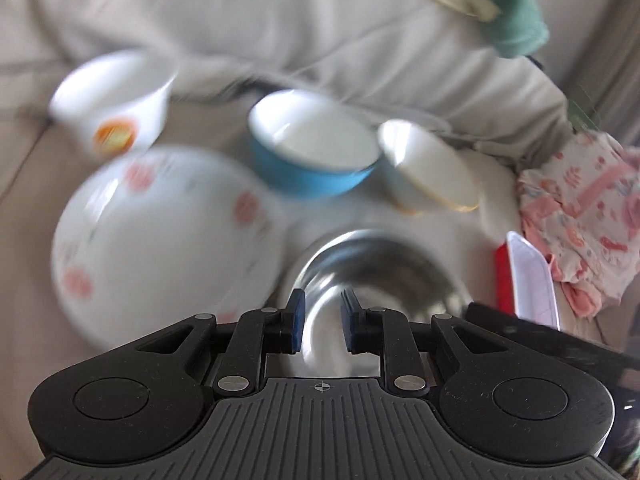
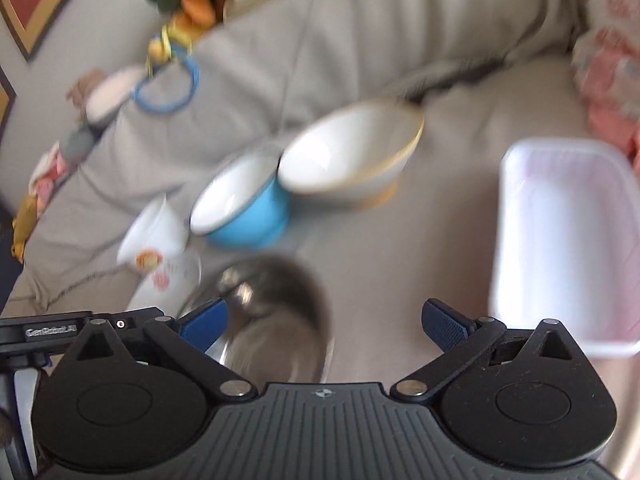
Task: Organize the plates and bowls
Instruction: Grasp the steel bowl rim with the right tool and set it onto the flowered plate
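Note:
On a beige cushion lie a steel bowl, a blue bowl, a tilted white bowl with a gold rim, a white cup with an orange print and a white plate with pink spots. My left gripper hovers over the steel bowl's near rim, its jaws a narrow gap apart and empty. My right gripper is wide open and empty above the steel bowl. The blue bowl, gold-rimmed bowl and cup lie beyond it. Both views are blurred.
A white plastic tray lies at the right, seen edge-on in the left wrist view. Pink patterned cloth is bunched at the right. Toys and a blue ring sit on the backrest. Green fabric is at the top.

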### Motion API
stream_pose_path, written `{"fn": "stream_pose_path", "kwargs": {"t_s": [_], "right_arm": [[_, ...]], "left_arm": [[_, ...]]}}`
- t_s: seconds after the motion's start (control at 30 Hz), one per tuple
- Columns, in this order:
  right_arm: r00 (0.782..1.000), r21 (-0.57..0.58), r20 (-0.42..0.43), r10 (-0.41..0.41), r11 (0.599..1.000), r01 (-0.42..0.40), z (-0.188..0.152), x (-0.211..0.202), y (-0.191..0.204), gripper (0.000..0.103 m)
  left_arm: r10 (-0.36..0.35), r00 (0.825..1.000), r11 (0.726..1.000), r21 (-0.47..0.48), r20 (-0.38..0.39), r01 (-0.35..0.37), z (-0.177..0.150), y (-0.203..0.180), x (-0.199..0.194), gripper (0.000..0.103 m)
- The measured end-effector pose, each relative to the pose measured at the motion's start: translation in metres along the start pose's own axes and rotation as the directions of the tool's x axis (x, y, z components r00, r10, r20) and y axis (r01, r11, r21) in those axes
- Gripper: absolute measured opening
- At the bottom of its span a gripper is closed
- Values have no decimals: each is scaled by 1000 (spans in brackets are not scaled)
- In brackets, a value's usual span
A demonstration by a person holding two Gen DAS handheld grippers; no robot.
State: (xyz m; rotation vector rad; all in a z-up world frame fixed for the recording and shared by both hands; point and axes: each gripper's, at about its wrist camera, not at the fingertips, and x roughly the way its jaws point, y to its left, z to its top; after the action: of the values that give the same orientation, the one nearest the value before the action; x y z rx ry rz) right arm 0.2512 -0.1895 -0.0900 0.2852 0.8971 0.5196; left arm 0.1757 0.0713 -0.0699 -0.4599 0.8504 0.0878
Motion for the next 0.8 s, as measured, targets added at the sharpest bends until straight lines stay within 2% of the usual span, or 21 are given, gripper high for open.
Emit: {"fn": "stream_pose_path", "kwargs": {"t_s": [0.13,0.23,0.27,0.53,0.67,0.73,0.8], "right_arm": [[989,-61,-89,-119,992,114,-16,26,21,103],[979,-74,-129,-160,986,152,-24,34,26,103],[977,-60,-144,-156,987,149,-26,37,22,103],[991,7,-107,-84,996,85,-31,32,7,103],[982,-58,-151,-117,992,109,-25,35,18,103],[984,-67,-115,-136,989,129,-20,31,24,98],[982,-137,-5,-188,973,185,-17,22,37,95]], "left_arm": [[3,1000,1000,-26,-20,-3,-8,16,5,22],[-6,1000,999,-41,-20,5,-13,23,12,23],[-17,1000,999,-48,-21,16,-14,25,13,23],[-56,998,998,-28,-33,55,-22,29,22,22],[-73,995,997,-16,-64,72,-26,26,30,21],[-93,993,996,-12,-73,92,-28,25,29,19],[-120,989,993,-20,-80,119,-30,27,27,18]]}}
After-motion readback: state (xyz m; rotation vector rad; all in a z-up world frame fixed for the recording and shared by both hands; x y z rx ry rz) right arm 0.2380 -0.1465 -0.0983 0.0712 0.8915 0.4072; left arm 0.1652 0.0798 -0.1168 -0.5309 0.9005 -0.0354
